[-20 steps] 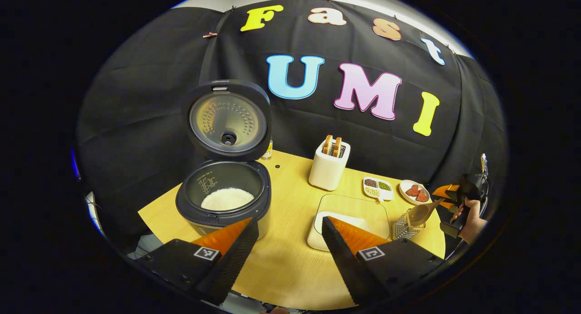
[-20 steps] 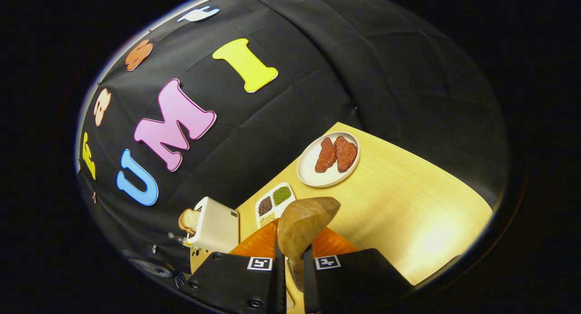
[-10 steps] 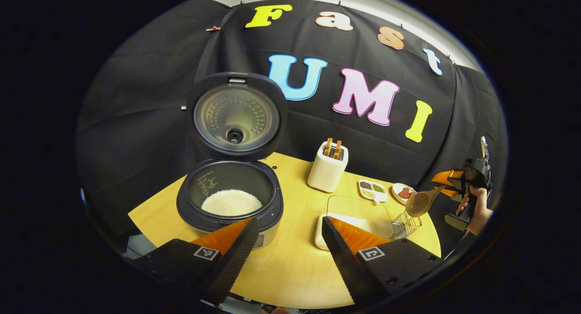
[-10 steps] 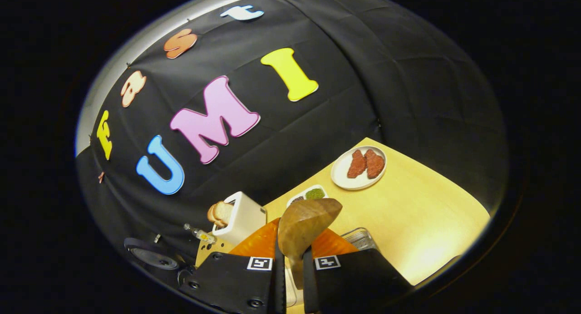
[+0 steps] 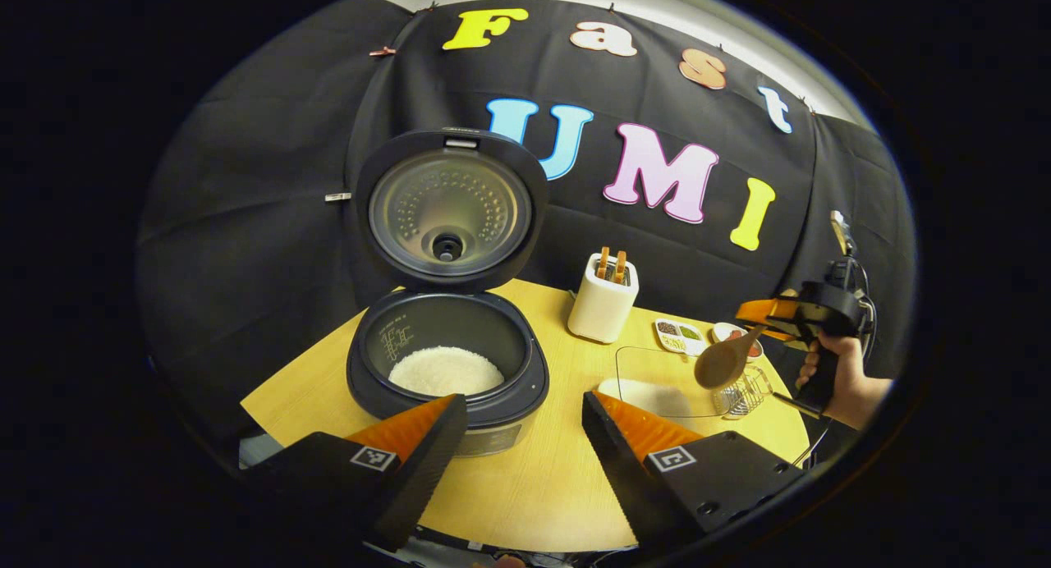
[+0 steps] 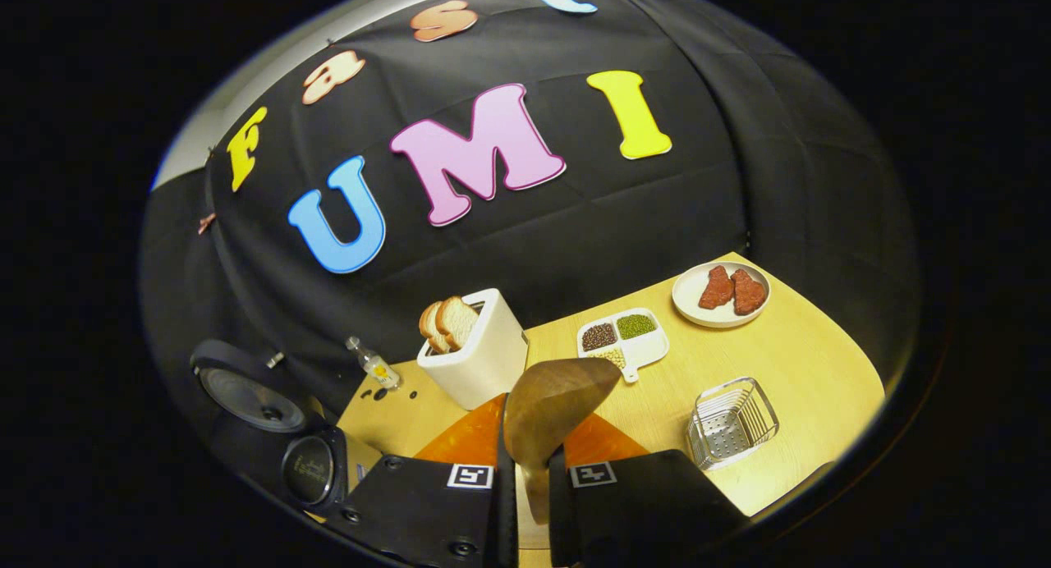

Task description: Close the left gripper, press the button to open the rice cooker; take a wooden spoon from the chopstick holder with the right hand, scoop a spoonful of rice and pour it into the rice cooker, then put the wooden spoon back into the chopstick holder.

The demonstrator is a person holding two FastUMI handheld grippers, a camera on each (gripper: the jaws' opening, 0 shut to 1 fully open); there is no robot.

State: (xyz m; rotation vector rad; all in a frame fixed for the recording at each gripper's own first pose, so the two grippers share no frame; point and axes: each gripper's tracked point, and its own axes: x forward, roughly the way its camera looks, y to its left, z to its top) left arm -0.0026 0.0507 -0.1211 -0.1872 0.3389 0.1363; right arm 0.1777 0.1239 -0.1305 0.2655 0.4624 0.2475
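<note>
On the table stands one rice cooker (image 5: 447,371), one toaster (image 6: 480,359) with two bread slices (image 6: 447,320), one glass rice dish (image 5: 657,379) and one wire chopstick holder (image 6: 731,420). One wooden spoon (image 6: 550,408) — one small bottle (image 6: 374,364). One three-part tray (image 6: 624,338), one plate (image 6: 690,301) — two red pieces (image 6: 731,289).

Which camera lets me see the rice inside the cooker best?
The left gripper view. It looks down into the open cooker, so the white rice in the pot shows plainly under the raised lid. The right gripper view catches the cooker only side-on at its edge, with the rice hidden.
</note>
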